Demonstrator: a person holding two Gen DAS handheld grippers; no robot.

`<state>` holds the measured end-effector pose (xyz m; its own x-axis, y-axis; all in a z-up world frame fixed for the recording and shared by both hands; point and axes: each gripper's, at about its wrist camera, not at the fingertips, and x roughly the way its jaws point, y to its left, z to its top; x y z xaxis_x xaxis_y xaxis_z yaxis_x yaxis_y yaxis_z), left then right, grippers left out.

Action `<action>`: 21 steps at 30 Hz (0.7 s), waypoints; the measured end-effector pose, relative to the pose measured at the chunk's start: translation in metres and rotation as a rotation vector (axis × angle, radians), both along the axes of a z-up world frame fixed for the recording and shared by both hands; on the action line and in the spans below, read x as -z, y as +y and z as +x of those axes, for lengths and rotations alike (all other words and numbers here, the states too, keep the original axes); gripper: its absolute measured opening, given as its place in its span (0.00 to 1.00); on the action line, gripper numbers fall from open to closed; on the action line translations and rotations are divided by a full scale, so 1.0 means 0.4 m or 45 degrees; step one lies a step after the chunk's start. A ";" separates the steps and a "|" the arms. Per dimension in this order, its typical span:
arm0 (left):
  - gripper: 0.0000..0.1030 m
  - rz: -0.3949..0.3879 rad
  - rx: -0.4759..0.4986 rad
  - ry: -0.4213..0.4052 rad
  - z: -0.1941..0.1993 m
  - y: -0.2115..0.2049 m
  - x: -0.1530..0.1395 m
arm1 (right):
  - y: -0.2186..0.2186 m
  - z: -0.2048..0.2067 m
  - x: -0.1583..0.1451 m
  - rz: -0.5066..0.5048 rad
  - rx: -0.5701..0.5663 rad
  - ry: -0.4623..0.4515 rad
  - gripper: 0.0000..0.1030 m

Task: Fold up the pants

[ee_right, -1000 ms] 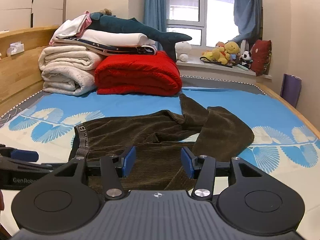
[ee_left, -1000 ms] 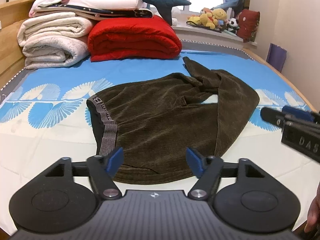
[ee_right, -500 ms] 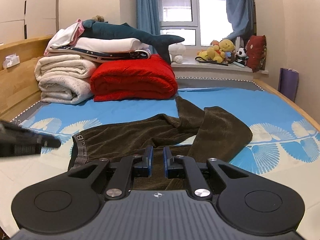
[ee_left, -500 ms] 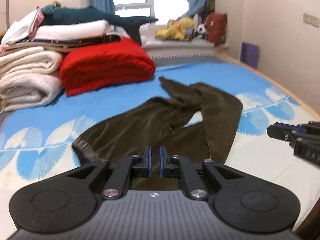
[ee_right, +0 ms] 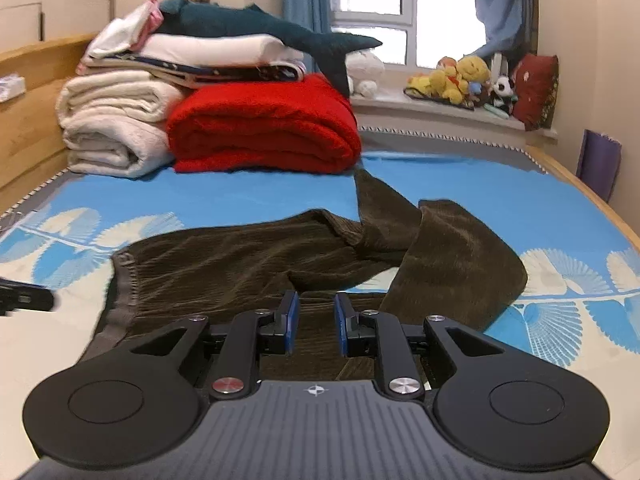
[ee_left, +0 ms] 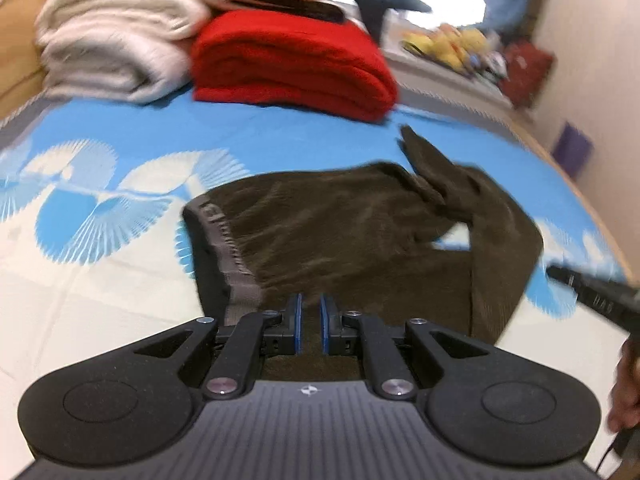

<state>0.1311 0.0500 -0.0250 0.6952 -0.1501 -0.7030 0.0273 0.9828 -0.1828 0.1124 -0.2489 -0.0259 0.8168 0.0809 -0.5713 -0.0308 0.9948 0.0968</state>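
Dark brown corduroy pants (ee_left: 344,232) lie crumpled on the blue and white bedsheet, grey waistband (ee_left: 228,256) to the left and legs bunched to the right; they also show in the right wrist view (ee_right: 248,264). My left gripper (ee_left: 311,322) hovers over the near edge of the pants, its blue pads nearly together and holding nothing. My right gripper (ee_right: 313,322) hovers over the near middle of the pants with a narrow gap between the pads, empty. The right gripper also shows at the right edge of the left wrist view (ee_left: 592,292).
A folded red blanket (ee_right: 264,128) and stacked white blankets (ee_right: 116,120) with a plush shark (ee_right: 260,36) sit at the head of the bed. Soft toys (ee_right: 460,76) line the windowsill. A wooden bed frame (ee_right: 580,196) borders the right side.
Both grippers went from wide open to closed, then the right one opened slightly. The left gripper tilted down and closer to the pants; its view is motion-blurred.
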 end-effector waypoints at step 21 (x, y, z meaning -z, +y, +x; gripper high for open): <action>0.71 -0.111 -0.048 0.493 0.148 0.166 0.346 | -0.020 0.307 0.383 -0.029 0.064 0.563 0.42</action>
<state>0.1903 0.1163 -0.1635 0.3878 -0.2002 -0.8998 -0.0958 0.9621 -0.2553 0.2351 -0.2569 -0.1792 0.4963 0.0304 -0.8676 0.0573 0.9961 0.0677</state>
